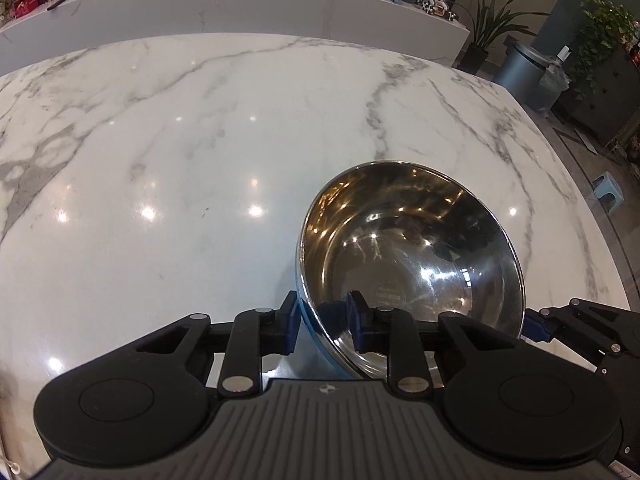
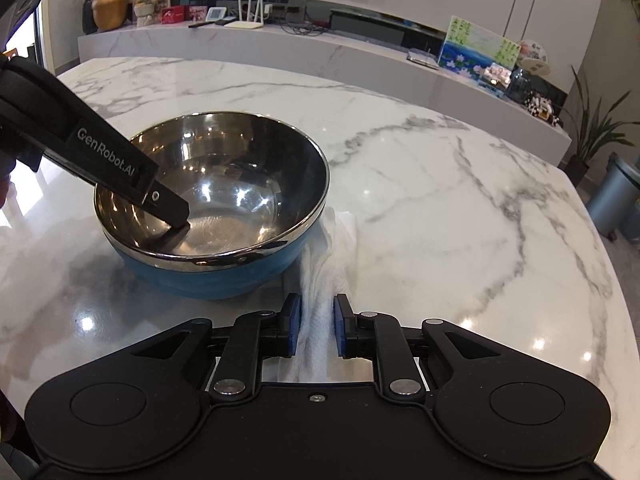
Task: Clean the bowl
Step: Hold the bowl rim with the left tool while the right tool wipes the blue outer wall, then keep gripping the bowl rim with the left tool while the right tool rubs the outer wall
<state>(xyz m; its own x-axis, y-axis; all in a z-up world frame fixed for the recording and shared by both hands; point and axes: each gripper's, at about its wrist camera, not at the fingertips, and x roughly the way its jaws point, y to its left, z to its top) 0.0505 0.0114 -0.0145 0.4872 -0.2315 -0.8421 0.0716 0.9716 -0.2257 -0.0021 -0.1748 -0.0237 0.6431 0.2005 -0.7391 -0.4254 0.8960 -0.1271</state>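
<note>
Bowl [image 2: 212, 204] sits on table [image 2: 440, 200]; left gripper [image 1: 322, 320] nearly closed, pinching bowl's near rim. Right gripper [image 2: 316, 326] clamped on cloth [image 2: 320, 280] just right of bowl. Risk: thin rim grip slips, bowl tips when cloth wipes inside

A round bowl with a polished stainless-steel inside and a blue outer shell [image 2: 212, 216] sits on the white marble-patterned tabletop [image 2: 440, 200], apparently tipped a little, its near rim lying between the two pads of the left tool [image 1: 324, 324], one pad outside the wall and one inside. The inside is empty and mirror-bright. A crumpled white paper towel [image 2: 320, 280] lies touching the bowl's right side, its near end pinched in the right tool [image 2: 316, 326].
</note>
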